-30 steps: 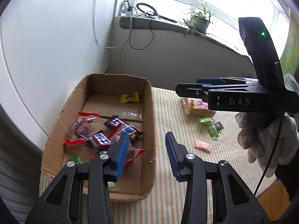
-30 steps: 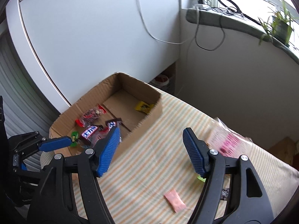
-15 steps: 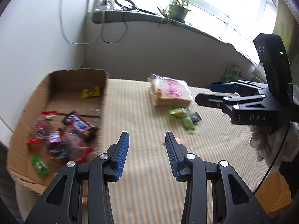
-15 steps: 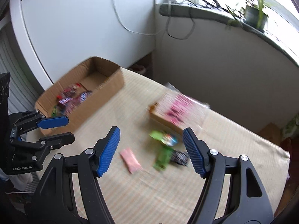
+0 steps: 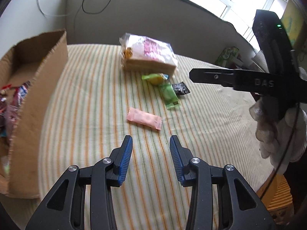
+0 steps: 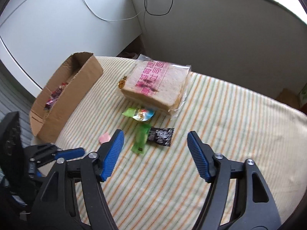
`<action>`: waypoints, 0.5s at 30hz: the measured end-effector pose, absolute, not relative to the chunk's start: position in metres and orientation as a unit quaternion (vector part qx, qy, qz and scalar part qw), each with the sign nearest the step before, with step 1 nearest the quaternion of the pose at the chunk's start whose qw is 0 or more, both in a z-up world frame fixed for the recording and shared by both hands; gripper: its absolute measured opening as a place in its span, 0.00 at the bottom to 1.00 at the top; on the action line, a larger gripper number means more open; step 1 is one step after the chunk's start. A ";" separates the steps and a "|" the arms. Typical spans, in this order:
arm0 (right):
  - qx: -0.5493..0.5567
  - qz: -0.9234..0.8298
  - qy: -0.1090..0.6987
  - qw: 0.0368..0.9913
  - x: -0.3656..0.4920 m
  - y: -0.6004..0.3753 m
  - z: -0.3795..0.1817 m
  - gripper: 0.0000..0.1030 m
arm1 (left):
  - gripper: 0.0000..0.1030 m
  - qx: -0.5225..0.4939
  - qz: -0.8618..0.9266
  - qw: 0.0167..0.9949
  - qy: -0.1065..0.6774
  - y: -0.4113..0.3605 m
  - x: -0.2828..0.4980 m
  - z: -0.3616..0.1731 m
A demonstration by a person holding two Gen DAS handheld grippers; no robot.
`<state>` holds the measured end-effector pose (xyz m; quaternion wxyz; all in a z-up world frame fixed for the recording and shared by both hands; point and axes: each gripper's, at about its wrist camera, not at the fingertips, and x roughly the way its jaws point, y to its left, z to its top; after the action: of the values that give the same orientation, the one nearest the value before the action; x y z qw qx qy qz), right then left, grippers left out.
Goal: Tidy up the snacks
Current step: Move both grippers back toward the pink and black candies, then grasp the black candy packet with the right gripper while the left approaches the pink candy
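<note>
A small pink packet [image 5: 144, 119] lies flat on the striped desk [image 5: 201, 115], its long axis running across the left wrist view, slightly tilted down to the right. It sits just ahead of the left gripper [image 5: 151, 159], a little left of the gap between the jaws, which stand partly open and hold nothing. Past it lie a green packet [image 5: 168, 95], a black packet [image 5: 180, 89], a green and yellow pouch [image 5: 155, 77] and, farthest, a bagged loaf of bread [image 5: 148, 55]. The cardboard box [image 5: 38, 88], already holding snacks, stands to the left. The right gripper [image 6: 154, 157] hovers nearer the green packet [image 6: 141, 139] and black packet [image 6: 161, 136]; its jaws have just been closing, yet stand wide and empty. The pink packet looks like the left hand's likeliest pick, since it is the nearer.
</note>
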<state>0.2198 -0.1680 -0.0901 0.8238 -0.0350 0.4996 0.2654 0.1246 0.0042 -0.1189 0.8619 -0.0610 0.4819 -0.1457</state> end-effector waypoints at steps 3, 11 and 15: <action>-0.025 0.279 0.512 0.812 0.220 -0.164 -0.097 0.50 | 0.38 -0.071 -0.144 0.856 0.491 0.003 0.132 -0.126; -0.037 0.304 0.517 0.800 0.214 -0.143 -0.110 0.49 | 0.38 -0.069 -0.142 0.857 0.491 -0.004 0.147 -0.129; -0.027 0.313 0.520 0.794 0.223 -0.139 -0.121 0.49 | 0.38 -0.064 -0.147 0.859 0.487 -0.001 0.151 -0.128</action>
<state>0.2234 -0.1386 -0.1206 0.7940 -0.0267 0.5203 0.3133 0.1507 -0.0008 -0.1277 0.8585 -0.0641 0.4869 -0.1473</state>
